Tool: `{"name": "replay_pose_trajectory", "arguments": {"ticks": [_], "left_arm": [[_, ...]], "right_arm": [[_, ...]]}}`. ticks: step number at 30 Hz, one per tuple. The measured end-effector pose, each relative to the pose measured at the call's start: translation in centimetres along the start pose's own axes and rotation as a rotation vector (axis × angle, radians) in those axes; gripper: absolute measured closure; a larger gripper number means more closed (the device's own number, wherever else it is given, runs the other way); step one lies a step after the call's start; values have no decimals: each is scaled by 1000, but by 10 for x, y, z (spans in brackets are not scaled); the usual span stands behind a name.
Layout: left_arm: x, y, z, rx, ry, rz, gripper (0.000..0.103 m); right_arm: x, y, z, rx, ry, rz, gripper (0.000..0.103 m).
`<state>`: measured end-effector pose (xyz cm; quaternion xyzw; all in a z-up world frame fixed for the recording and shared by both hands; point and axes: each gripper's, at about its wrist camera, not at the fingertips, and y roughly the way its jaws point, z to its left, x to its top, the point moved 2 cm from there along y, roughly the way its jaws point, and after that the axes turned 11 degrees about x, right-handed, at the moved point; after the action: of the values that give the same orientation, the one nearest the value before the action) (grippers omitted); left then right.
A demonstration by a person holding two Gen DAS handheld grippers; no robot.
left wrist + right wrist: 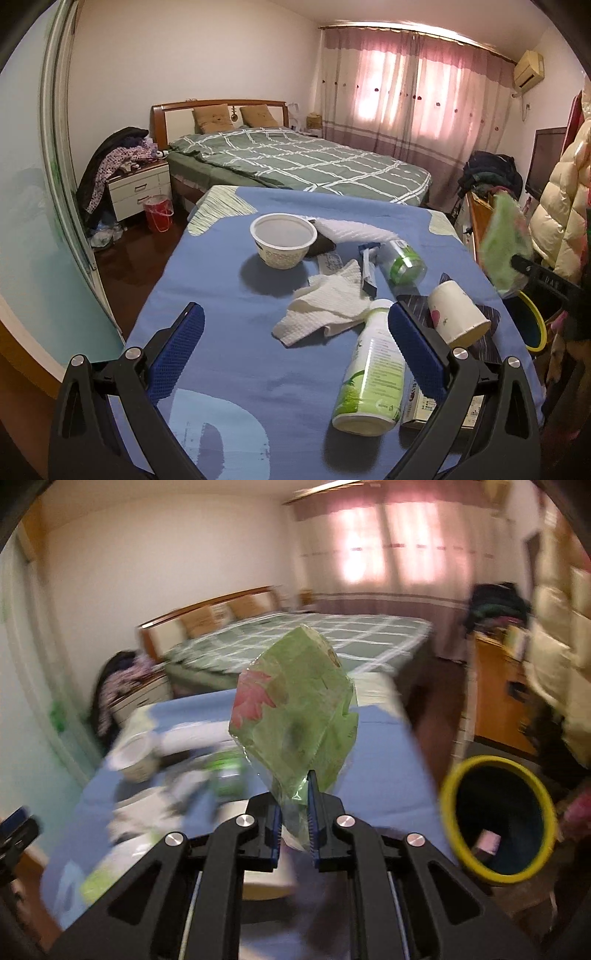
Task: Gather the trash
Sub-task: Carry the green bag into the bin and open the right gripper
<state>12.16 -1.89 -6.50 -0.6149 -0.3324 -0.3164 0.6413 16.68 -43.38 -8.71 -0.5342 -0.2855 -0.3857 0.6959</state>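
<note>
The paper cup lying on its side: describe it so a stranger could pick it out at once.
Start at the blue-covered table in front of the bed, then go to its right edge. There the paper cup lies tipped over on a dark striped cloth, its open mouth toward the camera. Unlike the upright white bowl and the green-labelled bottle, it is small with a pink print.
</note>
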Motion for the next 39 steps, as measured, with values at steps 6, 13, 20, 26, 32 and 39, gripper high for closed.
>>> {"name": "replay_pose_trajectory", "arguments": {"ticks": [6, 13, 20, 26, 32, 39], "left_arm": [[-2, 10, -15, -10, 26, 27, 5], [-3, 18, -29, -22, 55, 40, 5], [-9, 26, -37, -32, 71, 59, 5], [-11, 28, -38, -39, 74, 66, 5], [-13, 28, -41, -46, 79, 70, 5], [-20, 30, -51, -92, 117, 84, 5]], "right_arm": [[-1, 12, -85, -200, 141, 9, 92], [-14, 29, -158, -391, 250, 63, 90], [-26, 41, -193, -436, 347, 96, 89], [-23, 40, -198, -464, 352, 81, 77], [-24, 37, -192, -464, 352, 77, 75], [-23, 35, -190, -469, 344, 71, 67]]}}
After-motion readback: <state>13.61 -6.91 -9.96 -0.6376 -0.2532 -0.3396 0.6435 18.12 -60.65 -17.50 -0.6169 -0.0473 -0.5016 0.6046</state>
